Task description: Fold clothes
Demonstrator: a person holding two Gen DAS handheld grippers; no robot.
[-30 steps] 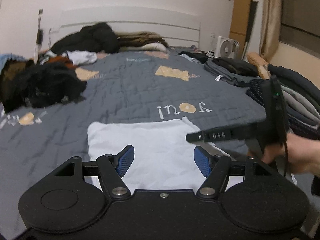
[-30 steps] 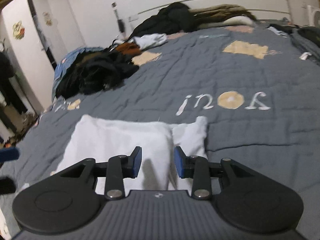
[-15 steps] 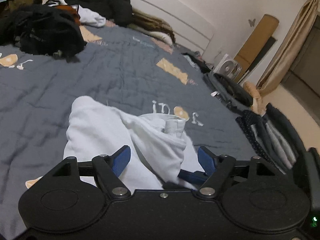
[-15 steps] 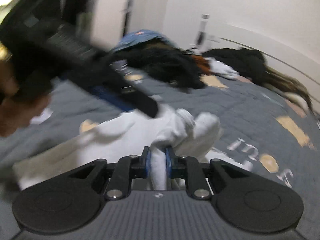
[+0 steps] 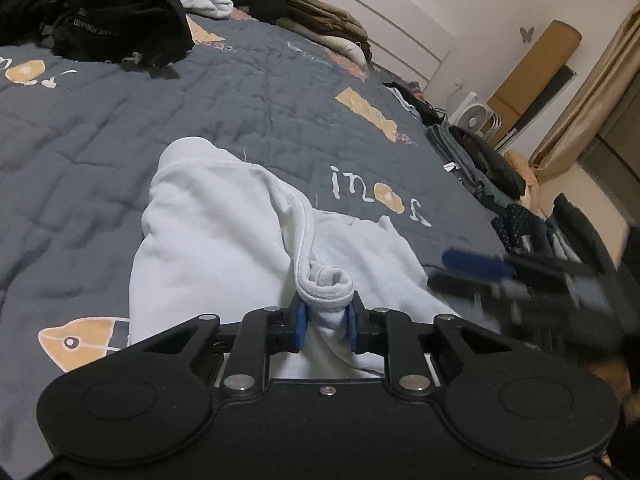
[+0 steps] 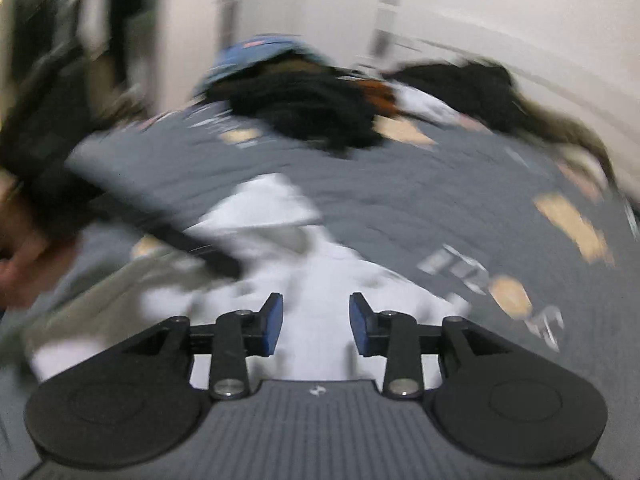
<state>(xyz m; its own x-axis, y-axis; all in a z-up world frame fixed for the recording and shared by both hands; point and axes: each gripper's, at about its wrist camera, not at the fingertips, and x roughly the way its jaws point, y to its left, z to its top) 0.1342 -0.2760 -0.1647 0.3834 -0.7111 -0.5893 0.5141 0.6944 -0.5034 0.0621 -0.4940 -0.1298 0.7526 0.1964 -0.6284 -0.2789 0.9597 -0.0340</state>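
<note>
Your left wrist camera sits low behind the left tool (image 5: 325, 322), close over the white garment (image 5: 216, 232), facing up the bed (image 5: 200, 92) toward the headboard and right-hand wall. Your right wrist camera looks from behind the right tool (image 6: 316, 324), blurred, toward the bed's left side. Both views share the garment, the quilt and the dark clothes pile (image 5: 116, 24).

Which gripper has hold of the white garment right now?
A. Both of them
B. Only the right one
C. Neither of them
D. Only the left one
D: the left gripper is clamped on a rolled edge of the white garment, while the right gripper has its blue pads apart with nothing between them above the cloth.
</note>
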